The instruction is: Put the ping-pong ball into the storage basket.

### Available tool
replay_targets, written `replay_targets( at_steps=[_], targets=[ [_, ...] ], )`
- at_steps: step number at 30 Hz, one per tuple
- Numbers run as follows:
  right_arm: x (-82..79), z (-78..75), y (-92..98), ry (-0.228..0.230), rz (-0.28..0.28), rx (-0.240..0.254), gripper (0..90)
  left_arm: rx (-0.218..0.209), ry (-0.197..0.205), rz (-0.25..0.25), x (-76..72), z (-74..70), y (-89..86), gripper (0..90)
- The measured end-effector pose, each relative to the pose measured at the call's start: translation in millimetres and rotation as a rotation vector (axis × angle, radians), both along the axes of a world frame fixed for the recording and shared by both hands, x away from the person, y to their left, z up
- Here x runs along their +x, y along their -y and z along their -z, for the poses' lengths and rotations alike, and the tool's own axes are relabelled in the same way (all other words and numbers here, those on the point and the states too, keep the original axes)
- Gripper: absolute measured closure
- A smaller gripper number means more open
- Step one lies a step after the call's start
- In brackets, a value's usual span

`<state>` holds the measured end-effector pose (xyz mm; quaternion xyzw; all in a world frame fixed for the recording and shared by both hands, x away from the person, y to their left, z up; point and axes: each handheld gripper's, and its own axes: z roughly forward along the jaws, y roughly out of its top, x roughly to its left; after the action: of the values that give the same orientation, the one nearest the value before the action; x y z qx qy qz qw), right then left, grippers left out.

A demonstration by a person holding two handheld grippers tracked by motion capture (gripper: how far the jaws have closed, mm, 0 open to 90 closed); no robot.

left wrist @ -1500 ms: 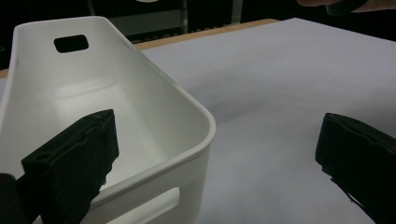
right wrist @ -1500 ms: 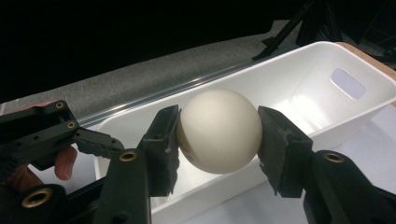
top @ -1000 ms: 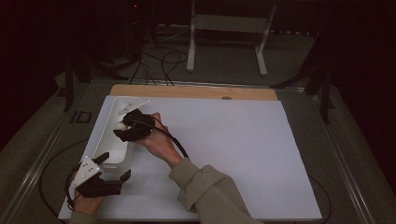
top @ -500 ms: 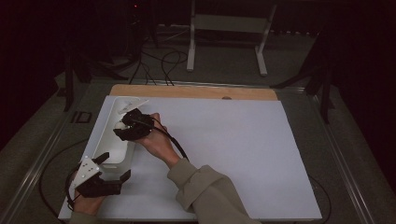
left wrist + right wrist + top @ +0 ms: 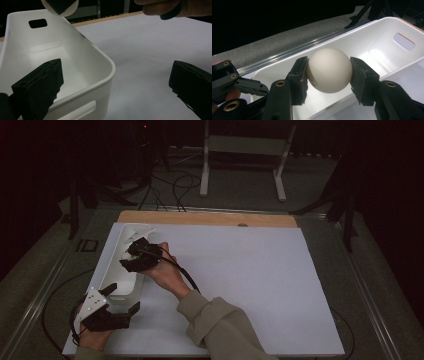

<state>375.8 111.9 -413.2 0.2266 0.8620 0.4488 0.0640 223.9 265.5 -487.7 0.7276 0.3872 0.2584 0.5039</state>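
Note:
A white ball is pinched between the pads of my right gripper, which is shut on it. In the high view the right gripper hangs over the middle of a long white bin at the table's left, with the ball at its tip. The bin's inside lies empty below the ball. My left gripper stands wide open at the bin's near end. In the left gripper view, the left gripper straddles the bin's near right corner without touching it. The ball hangs above.
The bin sits on a white sheet that covers most of the table. A wooden strip runs along the far edge. A black cable trails from the right gripper across the sheet. A white stand and cables are on the floor behind.
The right gripper with the ball has edged slightly to the left over the bin. The left gripper has stayed in place.

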Motion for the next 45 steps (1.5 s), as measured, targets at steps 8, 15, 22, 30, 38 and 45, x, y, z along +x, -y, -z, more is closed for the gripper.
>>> replay_targets(
  at_steps=[8,15,22,30,38,45],
  targets=[
    [-0.9,1.7,-4.5,-0.006,-0.001,0.005,50.5,-0.003,0.000,0.001,0.0,0.0,-0.1,0.0],
    [-0.7,3.1,-5.9,-0.016,0.002,0.009,50.2,-0.005,0.000,0.000,0.0,0.0,-0.2,0.0],
    [3.2,6.9,-6.4,-0.038,0.041,0.017,10.8,-0.007,0.000,0.001,0.0,0.1,-0.1,0.1],
    [2.3,5.4,-4.1,-0.027,0.047,-0.007,9.4,-0.004,0.000,0.001,0.0,0.1,-0.2,0.1],
    [2.0,2.1,-0.5,-0.022,0.042,-0.006,9.6,-0.002,0.000,0.001,0.1,0.1,-0.1,0.1],
    [1.8,0.4,4.5,-0.017,0.043,-0.017,9.8,0.001,0.000,0.000,0.1,0.1,-0.1,0.1]
  ],
)
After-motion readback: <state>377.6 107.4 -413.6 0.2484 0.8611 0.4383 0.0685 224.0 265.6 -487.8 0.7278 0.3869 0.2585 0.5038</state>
